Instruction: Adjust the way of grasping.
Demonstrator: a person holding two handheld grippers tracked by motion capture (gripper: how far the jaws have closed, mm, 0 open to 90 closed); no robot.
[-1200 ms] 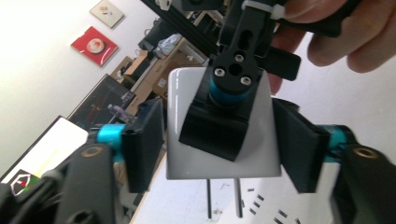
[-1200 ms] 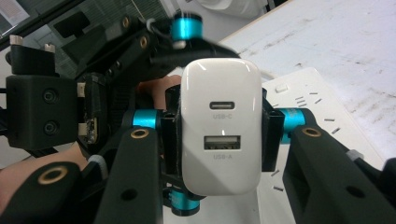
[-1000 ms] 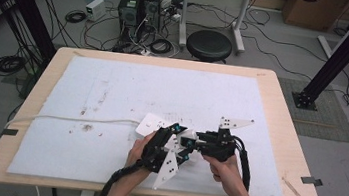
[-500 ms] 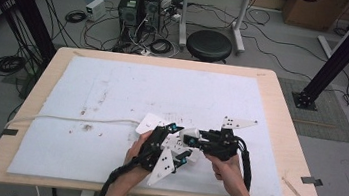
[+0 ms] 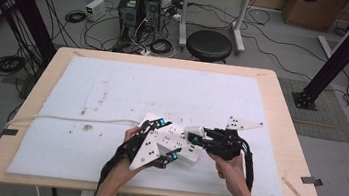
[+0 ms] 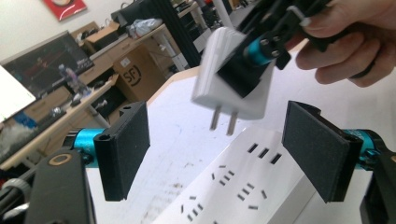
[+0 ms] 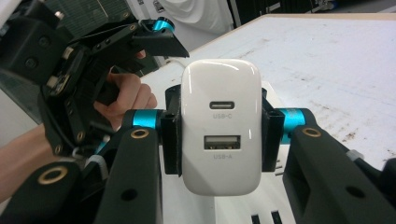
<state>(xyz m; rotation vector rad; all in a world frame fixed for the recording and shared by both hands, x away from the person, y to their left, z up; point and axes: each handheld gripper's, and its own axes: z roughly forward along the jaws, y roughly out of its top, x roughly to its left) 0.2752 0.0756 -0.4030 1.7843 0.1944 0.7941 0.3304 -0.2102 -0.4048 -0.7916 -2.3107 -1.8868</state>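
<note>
A white power strip [image 5: 179,143] lies on the mat, its slotted face [image 6: 243,186] turned up. My left gripper [image 5: 167,138] straddles its near end. Its jaws have just been opening and now stand wide, with the pads [image 6: 126,149] clear of the strip between them. My right gripper [image 5: 197,133] is shut on a white USB charger [image 7: 220,126], gripped by its two sides. The charger [image 6: 229,79] hangs just above the strip with its two prongs [image 6: 222,123] pointing down at the sockets, not touching them.
The strip's white cable [image 5: 59,119] runs left across the white mat [image 5: 138,88] and off the wooden table [image 5: 283,141]. A grey three-cornered plate [image 5: 242,124] sticks out over the right gripper. A black stool [image 5: 209,44] stands beyond the far edge.
My left gripper's jaws have spread apart and the hand has shifted a little along the strip. The right gripper with the charger has hardly moved.
</note>
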